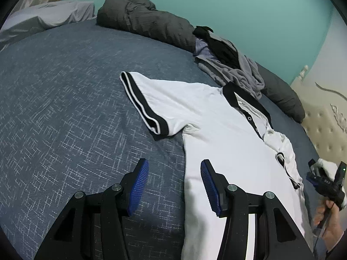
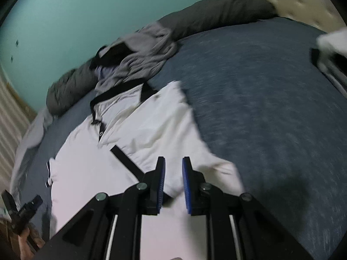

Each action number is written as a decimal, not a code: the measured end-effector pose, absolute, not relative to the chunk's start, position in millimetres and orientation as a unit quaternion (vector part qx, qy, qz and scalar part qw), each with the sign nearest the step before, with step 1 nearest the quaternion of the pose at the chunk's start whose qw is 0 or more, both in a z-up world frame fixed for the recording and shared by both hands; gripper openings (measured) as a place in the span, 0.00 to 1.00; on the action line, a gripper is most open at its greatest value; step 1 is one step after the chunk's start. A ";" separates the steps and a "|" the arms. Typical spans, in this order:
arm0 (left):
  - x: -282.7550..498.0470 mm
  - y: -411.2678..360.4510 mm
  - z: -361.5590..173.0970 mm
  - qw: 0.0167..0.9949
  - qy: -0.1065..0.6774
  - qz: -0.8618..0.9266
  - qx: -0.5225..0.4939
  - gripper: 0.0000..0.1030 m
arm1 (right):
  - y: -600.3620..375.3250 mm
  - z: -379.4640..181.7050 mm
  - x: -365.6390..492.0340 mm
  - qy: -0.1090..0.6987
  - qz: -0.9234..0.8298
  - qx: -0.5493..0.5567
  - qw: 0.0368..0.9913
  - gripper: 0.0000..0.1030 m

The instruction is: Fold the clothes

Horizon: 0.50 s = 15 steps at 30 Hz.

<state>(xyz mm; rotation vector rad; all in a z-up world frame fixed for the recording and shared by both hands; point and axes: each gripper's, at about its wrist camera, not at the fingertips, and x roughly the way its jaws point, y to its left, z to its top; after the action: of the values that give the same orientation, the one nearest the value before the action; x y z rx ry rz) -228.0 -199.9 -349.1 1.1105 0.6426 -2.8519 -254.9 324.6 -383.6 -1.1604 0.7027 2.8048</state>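
1. The white polo shirt [image 1: 227, 130] lies flat on the blue bedspread [image 1: 65, 119], its hem cut off below.
2. Left gripper [image 1: 174, 186]: jaws wide apart, empty, over the shirt's edge.
3. Right gripper [image 2: 173, 184]: narrowly parted; motion blur hides whether it pinches fabric, apparently not.

A white polo shirt [image 1: 219, 130] with black collar and black-and-white striped sleeve cuff lies on a blue-grey flecked bedspread [image 1: 71, 112], teal wall [image 1: 249, 17] far behind.
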 end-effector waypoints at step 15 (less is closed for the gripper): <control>-259.7 -110.0 -331.9 -0.089 0.151 -0.907 0.384 0.56 | 372.8 -415.0 -232.3 0.377 0.857 -0.352 0.001 0.39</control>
<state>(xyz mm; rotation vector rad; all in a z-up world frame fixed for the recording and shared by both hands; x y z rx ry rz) -259.7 -110.0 -331.9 1.2796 0.5047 -3.0221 -232.3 372.8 -415.0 -1.1049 1.1837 2.6900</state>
